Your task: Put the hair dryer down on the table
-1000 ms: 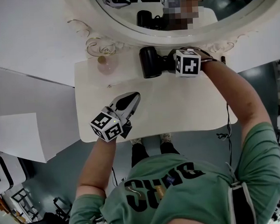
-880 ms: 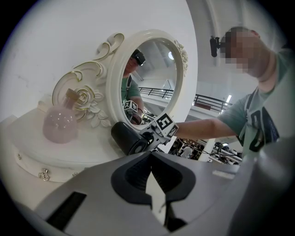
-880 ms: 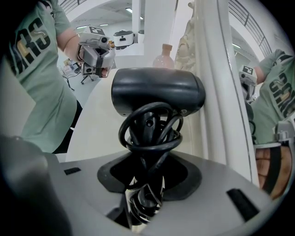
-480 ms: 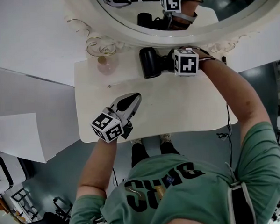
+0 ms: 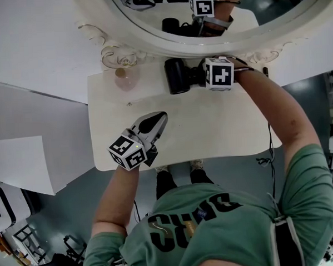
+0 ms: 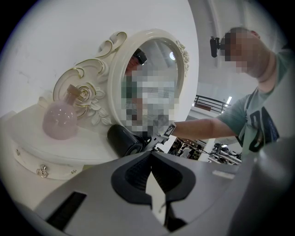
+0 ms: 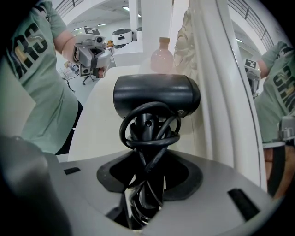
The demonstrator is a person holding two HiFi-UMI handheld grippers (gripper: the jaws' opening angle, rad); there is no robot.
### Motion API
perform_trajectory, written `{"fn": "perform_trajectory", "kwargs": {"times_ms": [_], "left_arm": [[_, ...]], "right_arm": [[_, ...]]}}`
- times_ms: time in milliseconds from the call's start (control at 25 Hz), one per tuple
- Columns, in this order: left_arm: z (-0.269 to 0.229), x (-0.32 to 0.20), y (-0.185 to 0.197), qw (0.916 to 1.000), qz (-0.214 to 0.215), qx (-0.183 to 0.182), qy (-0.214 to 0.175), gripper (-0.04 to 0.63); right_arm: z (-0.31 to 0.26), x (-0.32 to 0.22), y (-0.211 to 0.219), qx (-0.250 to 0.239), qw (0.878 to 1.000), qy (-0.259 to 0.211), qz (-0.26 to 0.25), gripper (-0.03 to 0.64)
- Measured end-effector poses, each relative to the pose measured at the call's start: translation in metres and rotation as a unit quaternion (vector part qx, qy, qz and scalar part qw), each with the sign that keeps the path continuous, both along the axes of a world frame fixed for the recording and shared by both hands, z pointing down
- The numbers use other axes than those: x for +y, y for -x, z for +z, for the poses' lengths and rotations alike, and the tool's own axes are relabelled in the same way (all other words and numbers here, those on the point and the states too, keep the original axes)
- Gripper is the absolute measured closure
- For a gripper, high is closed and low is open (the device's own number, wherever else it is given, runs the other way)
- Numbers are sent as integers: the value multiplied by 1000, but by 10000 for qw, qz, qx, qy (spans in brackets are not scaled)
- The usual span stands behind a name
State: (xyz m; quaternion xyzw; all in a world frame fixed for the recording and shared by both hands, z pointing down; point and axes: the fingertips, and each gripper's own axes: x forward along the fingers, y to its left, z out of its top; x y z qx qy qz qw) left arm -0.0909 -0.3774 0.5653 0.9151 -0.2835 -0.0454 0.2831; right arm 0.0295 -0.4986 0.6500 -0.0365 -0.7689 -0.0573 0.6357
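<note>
Fingers of the right gripper (image 5: 201,76) reach across the back of the desk (image 5: 211,127) in the head view and close round the handle of the dryer (image 5: 177,75). Its black barrel lies just in front of the mirror (image 5: 150,39) frame, near a pink bottle (image 5: 124,77). Against the earlier pictures the dryer has crept slightly toward the bottle; nothing else has moved. The left gripper (image 5: 162,117) hovers over the middle of the desk, well apart from the dryer, its fingers drawn together on nothing.

The left gripper view bears that out: the two pads meet at the tips, with only a pale sliver behind them. Beyond them the dryer (image 6: 123,140) rests on the desk at the foot of the mirror, the bottle to its left.

In the right gripper view the handle, wound with its cord (image 7: 126,131), fills the gap between the fingers, which stand at a middling width. They have just been easing open a little, yet the pads appear to touch the cord bundle on both sides. The barrel seems to sit on the desk beside the mirror frame. By this reading the dryer is down and the release has begun. What remains is to open fully and draw back without dragging the cord.
</note>
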Motion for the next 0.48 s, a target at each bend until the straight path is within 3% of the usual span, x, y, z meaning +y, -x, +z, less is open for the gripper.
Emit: {"fn": "perform_trajectory", "kwargs": {"times_ms": [480], "left_arm": [[2, 1, 1, 10000, -8, -4, 30, 586]], "right_arm": [[-2, -6, 1, -168, 9996, -216, 62, 415]]}}
